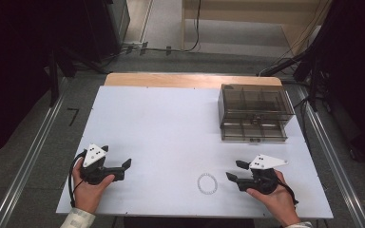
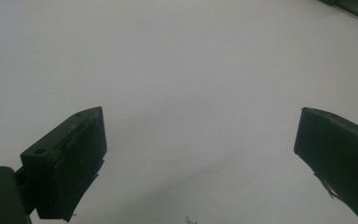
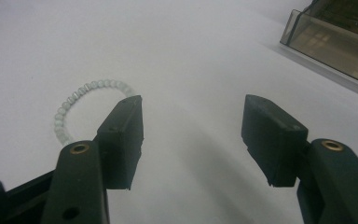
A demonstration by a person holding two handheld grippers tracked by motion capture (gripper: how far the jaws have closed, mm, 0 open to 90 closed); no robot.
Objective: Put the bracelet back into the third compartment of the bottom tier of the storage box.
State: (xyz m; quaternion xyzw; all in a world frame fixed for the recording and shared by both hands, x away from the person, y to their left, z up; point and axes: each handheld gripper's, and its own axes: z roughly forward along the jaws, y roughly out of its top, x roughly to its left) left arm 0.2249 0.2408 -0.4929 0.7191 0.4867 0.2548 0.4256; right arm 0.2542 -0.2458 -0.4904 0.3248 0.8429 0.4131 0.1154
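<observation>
A pale bead bracelet [image 1: 207, 183] lies in a ring on the white table [image 1: 171, 123], near the front edge, between the two hands. In the right gripper view the bracelet [image 3: 77, 105] sits partly behind the left jaw. My right gripper [image 1: 235, 170] rests at the front right, open and empty, jaws pointing left toward the bracelet. My right gripper [image 3: 193, 123] shows a wide gap over bare table. My left gripper [image 1: 123, 167] lies at the front left, jaws pointing right. My left gripper [image 2: 200, 140] is open with nothing between the jaws.
A smoky clear plastic organizer box [image 1: 254, 111] with several compartments and a low drawer stands at the back right of the table; its corner [image 3: 335, 35] shows in the right gripper view. A wooden strip [image 1: 190, 79] edges the far side. Metal rails flank the table.
</observation>
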